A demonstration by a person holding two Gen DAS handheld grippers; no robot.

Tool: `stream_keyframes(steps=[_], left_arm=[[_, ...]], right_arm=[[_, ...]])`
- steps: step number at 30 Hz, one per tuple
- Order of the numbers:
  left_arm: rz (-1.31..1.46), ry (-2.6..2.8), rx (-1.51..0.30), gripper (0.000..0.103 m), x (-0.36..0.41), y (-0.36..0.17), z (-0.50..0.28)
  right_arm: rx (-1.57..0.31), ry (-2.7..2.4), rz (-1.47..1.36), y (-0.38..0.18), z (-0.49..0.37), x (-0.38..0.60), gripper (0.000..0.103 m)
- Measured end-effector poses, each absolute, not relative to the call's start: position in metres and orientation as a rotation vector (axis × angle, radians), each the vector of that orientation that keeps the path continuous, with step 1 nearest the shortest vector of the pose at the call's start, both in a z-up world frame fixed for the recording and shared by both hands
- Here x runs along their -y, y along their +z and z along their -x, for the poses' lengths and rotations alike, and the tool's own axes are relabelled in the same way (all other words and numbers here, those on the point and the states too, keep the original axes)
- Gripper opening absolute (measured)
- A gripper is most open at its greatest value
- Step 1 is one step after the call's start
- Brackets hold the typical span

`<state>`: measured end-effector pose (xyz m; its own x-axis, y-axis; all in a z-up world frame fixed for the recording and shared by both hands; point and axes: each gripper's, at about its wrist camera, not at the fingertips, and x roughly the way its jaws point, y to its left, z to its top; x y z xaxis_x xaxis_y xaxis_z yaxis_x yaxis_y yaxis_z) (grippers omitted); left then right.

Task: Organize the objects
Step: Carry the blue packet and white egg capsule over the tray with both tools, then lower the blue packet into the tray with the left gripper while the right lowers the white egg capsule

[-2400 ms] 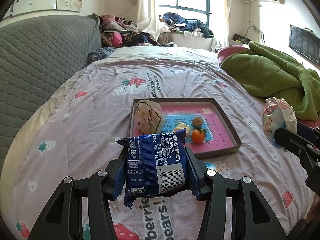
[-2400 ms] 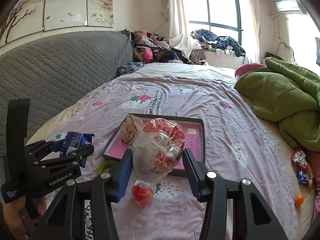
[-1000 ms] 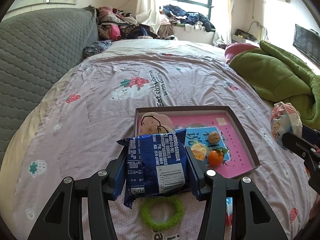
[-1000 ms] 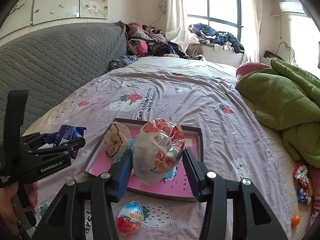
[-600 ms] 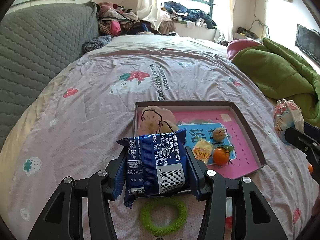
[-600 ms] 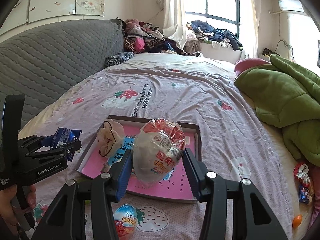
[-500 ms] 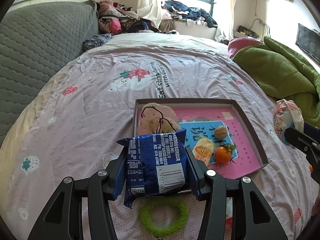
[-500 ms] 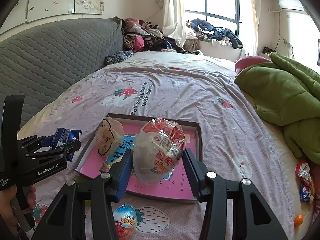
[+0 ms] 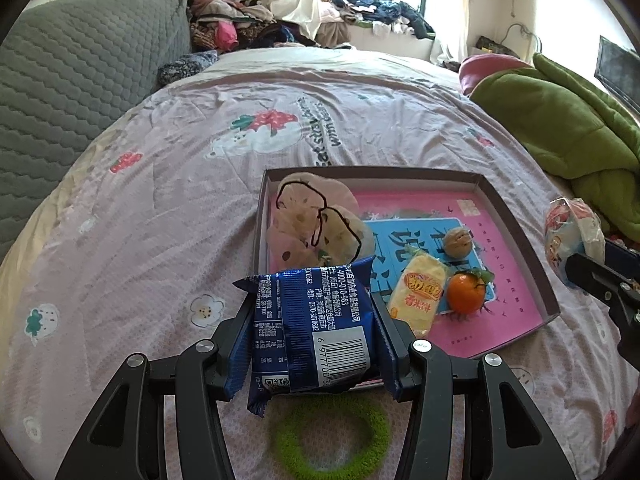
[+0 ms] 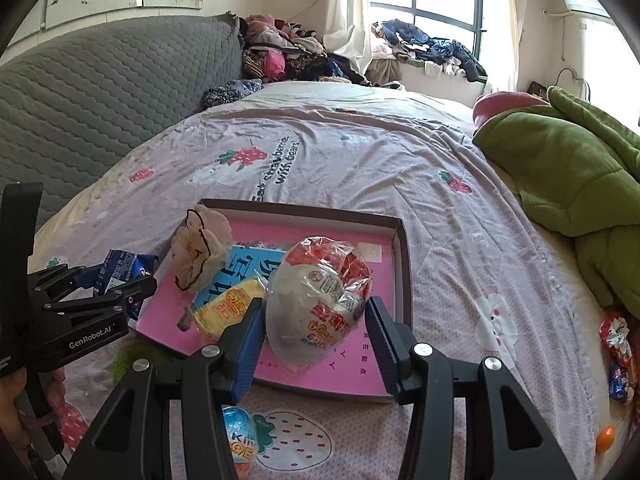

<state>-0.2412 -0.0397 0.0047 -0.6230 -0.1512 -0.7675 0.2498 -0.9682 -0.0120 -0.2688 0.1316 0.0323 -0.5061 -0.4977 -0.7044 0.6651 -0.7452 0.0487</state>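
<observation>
My left gripper is shut on a blue snack packet, held over the near left corner of a shallow box with a pink floor. My right gripper is shut on a clear-wrapped egg-shaped treat with red print, over the box's near part. In the box lie a beige plush pouch, a yellow snack packet, a walnut and a small orange. The left gripper with its blue packet shows at the left of the right wrist view.
A green fuzzy ring lies on the bedsheet just before the box. A foil-wrapped egg lies near the box's front edge. A green blanket is heaped at the right, with candy wrappers below it. A grey headboard stands left.
Both grippers have come down and forward toward the box, which now looks larger and nearer in both views. Each keeps its grip.
</observation>
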Motion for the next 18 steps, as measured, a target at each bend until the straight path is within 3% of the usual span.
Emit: stream_keyframes(steps=[18], left_arm=[[-1.277, -2.625, -0.164, 0.054, 0.038, -0.021, 0.256]], right_arm=[[-0.308, -2.231, -1.023, -0.003, 0.287, -0.130, 0.051]])
